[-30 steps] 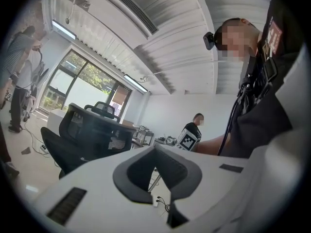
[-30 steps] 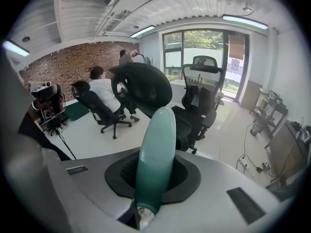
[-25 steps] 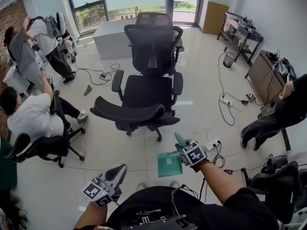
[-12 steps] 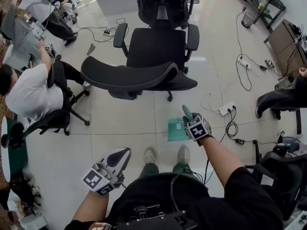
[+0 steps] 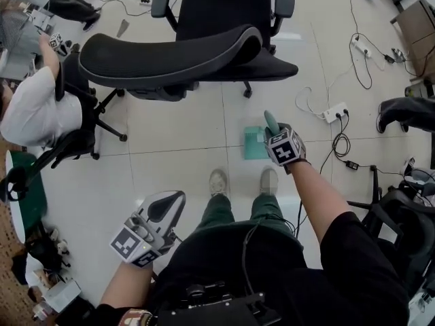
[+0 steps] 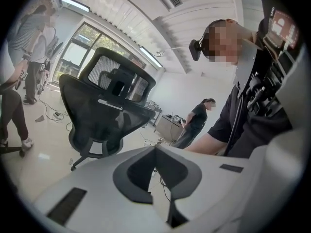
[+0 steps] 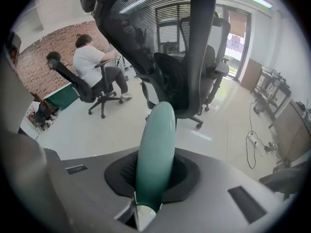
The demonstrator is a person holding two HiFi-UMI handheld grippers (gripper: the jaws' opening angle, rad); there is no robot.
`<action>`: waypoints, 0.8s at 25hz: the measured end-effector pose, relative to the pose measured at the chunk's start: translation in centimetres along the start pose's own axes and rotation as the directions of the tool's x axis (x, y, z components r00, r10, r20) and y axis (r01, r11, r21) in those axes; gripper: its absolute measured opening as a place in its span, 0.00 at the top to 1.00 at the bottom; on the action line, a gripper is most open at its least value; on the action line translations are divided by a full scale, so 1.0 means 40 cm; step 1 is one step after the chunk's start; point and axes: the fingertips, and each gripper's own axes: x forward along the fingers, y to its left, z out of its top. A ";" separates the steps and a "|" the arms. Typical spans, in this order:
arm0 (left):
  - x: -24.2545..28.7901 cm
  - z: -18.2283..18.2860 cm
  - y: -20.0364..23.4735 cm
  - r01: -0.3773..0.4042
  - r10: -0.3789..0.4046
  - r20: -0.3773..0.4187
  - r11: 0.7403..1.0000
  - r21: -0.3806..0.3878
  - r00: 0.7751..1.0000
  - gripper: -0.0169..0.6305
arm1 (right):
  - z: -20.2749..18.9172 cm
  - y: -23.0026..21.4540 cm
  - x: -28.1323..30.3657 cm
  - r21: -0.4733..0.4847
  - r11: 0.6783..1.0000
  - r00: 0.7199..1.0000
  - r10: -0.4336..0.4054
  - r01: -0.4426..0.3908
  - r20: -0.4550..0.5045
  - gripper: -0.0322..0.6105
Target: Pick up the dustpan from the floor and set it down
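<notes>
One teal dustpan (image 5: 254,143) hangs from our right gripper (image 5: 275,133); our left gripper (image 5: 168,204) carries nothing.

Of our two grippers, the right one, at centre right of the head view, has its jaws closed narrowly on the dustpan's single rounded handle (image 7: 156,140), which rises between the pads in the right gripper (image 7: 154,178) view. The pan lies just below the handle, above our two shoes (image 5: 217,180). We cannot quite tell from above whether it touches the tiled floor (image 5: 177,155). The left gripper (image 6: 155,152), at lower left, has its jaws together and empty. Two black office chairs (image 5: 170,53) fill the top centre. One person (image 5: 30,107) in white sits at the left edge, and one power strip (image 5: 336,114) lies at the right.
</notes>
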 end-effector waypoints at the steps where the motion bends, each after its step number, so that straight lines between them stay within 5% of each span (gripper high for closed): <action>1: 0.005 -0.003 0.004 0.000 0.000 -0.003 1.000 -0.003 1.000 0.95 | 0.002 -0.005 0.010 0.002 1.000 1.000 0.000 0.000 0.011 0.84; 9: 0.016 -0.014 -0.008 0.000 0.000 -0.038 1.000 -0.002 0.999 0.95 | 0.019 -0.066 0.043 0.040 0.999 1.000 -0.014 0.015 -0.025 0.84; 12: 0.009 0.002 -0.013 -0.005 0.005 -0.033 1.000 0.008 0.999 0.95 | 0.028 -0.090 0.028 0.056 0.998 1.000 -0.023 0.024 -0.016 0.72; 20: 0.023 0.044 -0.069 0.009 -0.008 -0.018 0.999 0.033 1.000 0.95 | 0.038 -0.132 -0.102 0.069 0.996 0.998 -0.050 0.048 0.029 0.68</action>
